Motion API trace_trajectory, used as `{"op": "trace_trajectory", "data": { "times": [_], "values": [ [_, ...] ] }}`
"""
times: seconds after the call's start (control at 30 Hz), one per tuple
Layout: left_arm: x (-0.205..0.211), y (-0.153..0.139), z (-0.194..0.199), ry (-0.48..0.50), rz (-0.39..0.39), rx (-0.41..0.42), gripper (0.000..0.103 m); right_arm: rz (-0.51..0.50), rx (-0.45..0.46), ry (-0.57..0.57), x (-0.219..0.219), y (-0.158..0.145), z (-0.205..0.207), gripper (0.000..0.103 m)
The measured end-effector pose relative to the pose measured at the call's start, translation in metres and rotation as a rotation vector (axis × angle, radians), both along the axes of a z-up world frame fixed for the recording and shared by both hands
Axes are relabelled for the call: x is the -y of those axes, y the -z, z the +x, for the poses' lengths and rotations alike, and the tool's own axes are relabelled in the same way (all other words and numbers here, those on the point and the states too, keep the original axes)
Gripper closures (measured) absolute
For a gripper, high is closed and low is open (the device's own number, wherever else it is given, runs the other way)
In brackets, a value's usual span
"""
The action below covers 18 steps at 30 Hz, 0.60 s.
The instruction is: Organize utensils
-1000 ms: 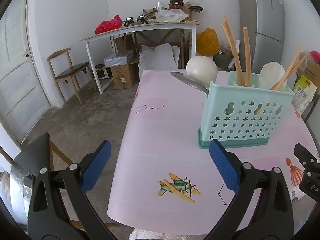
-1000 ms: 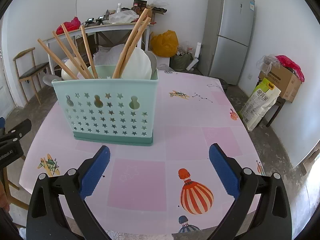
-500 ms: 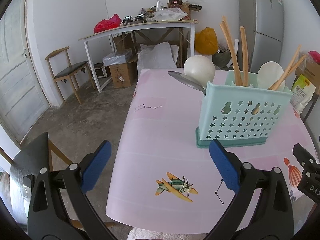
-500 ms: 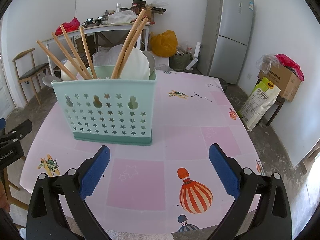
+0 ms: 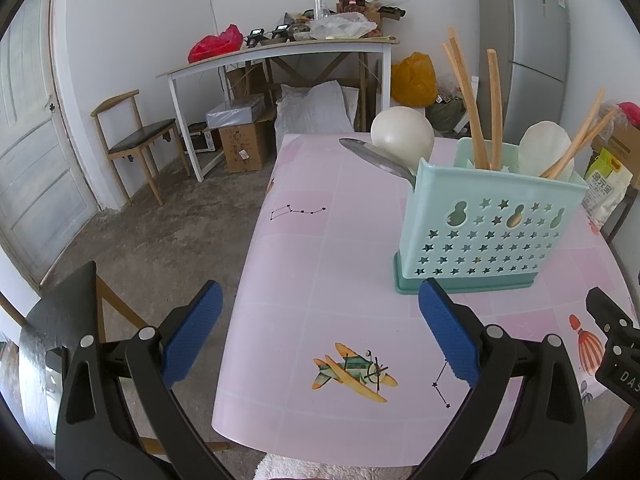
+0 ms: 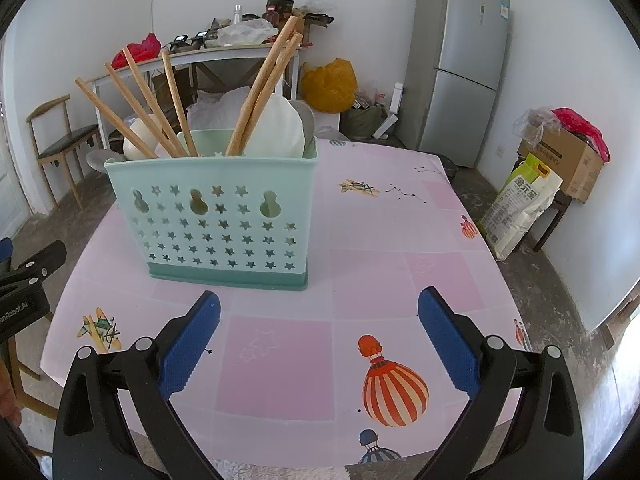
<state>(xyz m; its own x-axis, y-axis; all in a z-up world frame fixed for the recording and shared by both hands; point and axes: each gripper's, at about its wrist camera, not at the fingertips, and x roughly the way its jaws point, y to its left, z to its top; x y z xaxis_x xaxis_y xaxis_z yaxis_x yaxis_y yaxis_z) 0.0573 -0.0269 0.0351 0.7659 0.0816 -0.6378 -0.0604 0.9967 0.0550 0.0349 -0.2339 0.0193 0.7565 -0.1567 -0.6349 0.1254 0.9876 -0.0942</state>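
A mint-green utensil holder (image 6: pixel 216 216) with star-shaped holes stands upright on the pink table (image 6: pixel 360 248). Several wooden chopsticks (image 6: pixel 264 84) lean out of it at different angles, some fanning to the left and two crossing up to the right. White spoons (image 6: pixel 276 128) poke up among them, and a metal spoon (image 5: pixel 376 156) juts out over the holder's edge in the left wrist view (its handle end is hidden inside the holder).

The left gripper (image 5: pixel 320 332) hangs over the near left corner of the table, one blue pad (image 5: pixel 192 336) out past the table edge above the concrete floor (image 5: pixel 160 240), the other close to the holder's near corner. Its jaws are spread wide with nothing between them. The right gripper (image 6: pixel 318 338) hovers over the near side of the table, in front of the holder and a little to its right, above a printed hot-air balloon (image 6: pixel 392 388). Its jaws are also spread wide and empty.

The tablecloth carries small printed airplanes (image 5: pixel 354 372) and star patterns. Behind the table stand a silver fridge (image 6: pixel 456 68), a yellow bag (image 6: pixel 332 84), a cluttered white desk (image 5: pixel 280 56) with a red bag (image 5: pixel 216 42) on it, and a wooden chair (image 5: pixel 132 136) beside a door (image 5: pixel 32 140). On the right side, a cardboard box (image 6: pixel 568 160) sits behind a printed sack (image 6: pixel 524 204).
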Motion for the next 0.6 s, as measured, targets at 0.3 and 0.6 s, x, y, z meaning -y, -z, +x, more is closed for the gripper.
{"op": "trace_trajectory", "data": {
  "times": [0.3,0.6],
  "values": [
    [-0.0049,0.0038,0.0025,0.0,-0.003,-0.009,0.008,0.0,-0.003,0.0,-0.0018,0.0003,0.0007,0.007],
    [-0.0078,0.0047,0.004,-0.006,-0.004,-0.013,0.008,0.0,-0.004,-0.001,-0.0021,0.0003,0.0017,0.007]
  ]
}}
